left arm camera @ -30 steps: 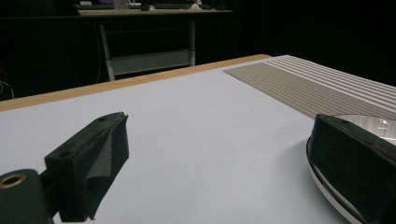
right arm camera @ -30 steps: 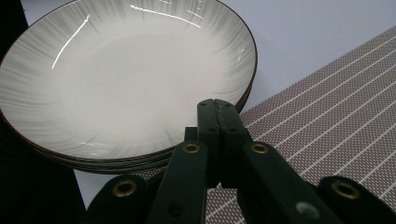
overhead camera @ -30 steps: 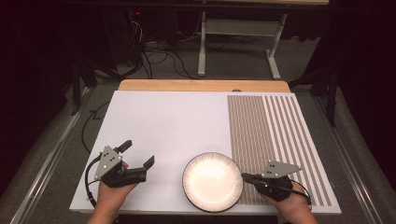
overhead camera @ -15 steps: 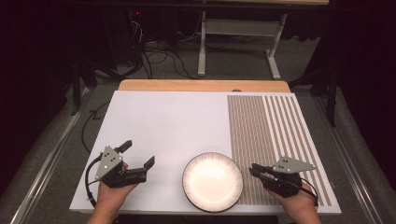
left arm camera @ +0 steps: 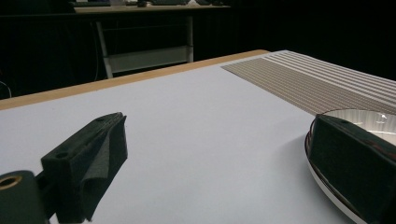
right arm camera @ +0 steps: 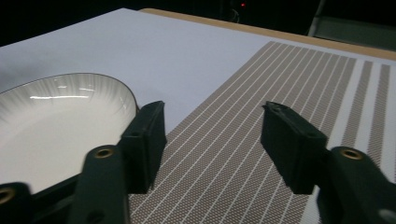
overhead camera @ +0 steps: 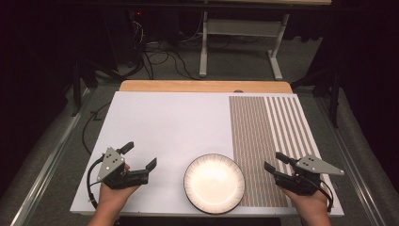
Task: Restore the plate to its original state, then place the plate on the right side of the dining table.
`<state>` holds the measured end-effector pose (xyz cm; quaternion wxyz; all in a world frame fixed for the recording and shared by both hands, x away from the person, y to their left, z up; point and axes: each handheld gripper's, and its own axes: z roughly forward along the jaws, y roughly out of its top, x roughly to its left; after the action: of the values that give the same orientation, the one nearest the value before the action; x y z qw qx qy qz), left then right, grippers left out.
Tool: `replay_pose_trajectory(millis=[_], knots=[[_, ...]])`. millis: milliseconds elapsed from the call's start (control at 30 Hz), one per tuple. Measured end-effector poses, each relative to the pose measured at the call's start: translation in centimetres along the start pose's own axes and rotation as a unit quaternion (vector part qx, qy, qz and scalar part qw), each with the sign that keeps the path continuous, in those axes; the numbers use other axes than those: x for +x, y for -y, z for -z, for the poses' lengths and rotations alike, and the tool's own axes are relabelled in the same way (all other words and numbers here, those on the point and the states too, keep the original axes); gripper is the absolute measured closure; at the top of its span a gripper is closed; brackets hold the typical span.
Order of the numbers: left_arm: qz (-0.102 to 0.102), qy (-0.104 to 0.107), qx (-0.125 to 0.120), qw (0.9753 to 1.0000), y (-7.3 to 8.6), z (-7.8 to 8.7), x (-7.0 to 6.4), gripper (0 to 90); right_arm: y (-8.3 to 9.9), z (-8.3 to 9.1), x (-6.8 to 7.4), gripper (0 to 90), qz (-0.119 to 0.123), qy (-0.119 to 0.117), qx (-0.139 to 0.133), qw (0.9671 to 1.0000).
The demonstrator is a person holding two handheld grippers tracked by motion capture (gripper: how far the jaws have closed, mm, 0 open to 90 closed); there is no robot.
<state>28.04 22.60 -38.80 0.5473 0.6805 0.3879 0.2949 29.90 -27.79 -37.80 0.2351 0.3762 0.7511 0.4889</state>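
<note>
Change: the right gripper [overhead camera: 274, 162] has drawn back from the plate [overhead camera: 214, 182] over the last second; a second ago its tips lay at the plate's right rim, and now they hang apart from it, over the striped mat [overhead camera: 263, 141].
Left gripper: the left gripper [overhead camera: 139, 155] has stayed put on the white sheet [overhead camera: 174, 127], left of the plate and apart from it.
Gripper state: both are spread wide and hold nothing; in the right gripper view the mat shows through the gap, and in the left gripper view bare sheet lies between the jaws.
Meaning: I judge the plate is now set down and let go, or a new approach is being lined up; the pictures do not settle which.
Plate position: near the front edge of the bench [overhead camera: 202, 87], flat, its right edge lying over the mat's left border, the rest on the white sheet.
Plate contents: nothing; a bare, glossy white well with a fine ribbed rim and dark edge line [right arm camera: 70, 88].
Other containers: none on the bench.
</note>
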Motion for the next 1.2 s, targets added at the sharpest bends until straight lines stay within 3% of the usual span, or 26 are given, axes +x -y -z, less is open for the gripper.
replay_pose_trajectory(millis=[133, 267, 433, 767, 933, 1200], knots=[[0.003, 0.005, -0.002, 1.0, 0.0, -0.2, -0.1, 4.8, 0.0, 0.3, 0.0, 24.0, 0.004, 0.012, -0.012, 0.9998], [0.0, 0.003, 0.0, 1.0, -0.1, -0.3, -0.2, 2.4, -0.2, 0.1, 0.1, 0.6, 0.005, 0.032, -0.034, 0.9989], [0.003, 0.007, 0.007, 1.0, 0.0, -0.4, -0.2, 0.3, -0.2, -0.1, 0.3, 0.5, 0.01, 0.042, -0.037, 0.9984], [0.002, 0.003, 0.006, 1.0, -0.2, -0.3, -0.3, 0.3, -0.3, 0.0, 0.3, 0.8, 0.006, 0.037, -0.048, 0.9981], [0.003, 0.004, 0.008, 1.0, -0.1, -0.4, -0.2, 0.2, -0.7, 0.2, 0.6, 23.3, 0.011, 0.042, -0.044, 0.9981], [0.0, 0.008, 0.007, 0.9999, -0.3, -0.4, -0.5, 0.2, -0.7, 0.1, 1.3, 53.5, 0.032, 0.012, -0.019, 0.9992]])
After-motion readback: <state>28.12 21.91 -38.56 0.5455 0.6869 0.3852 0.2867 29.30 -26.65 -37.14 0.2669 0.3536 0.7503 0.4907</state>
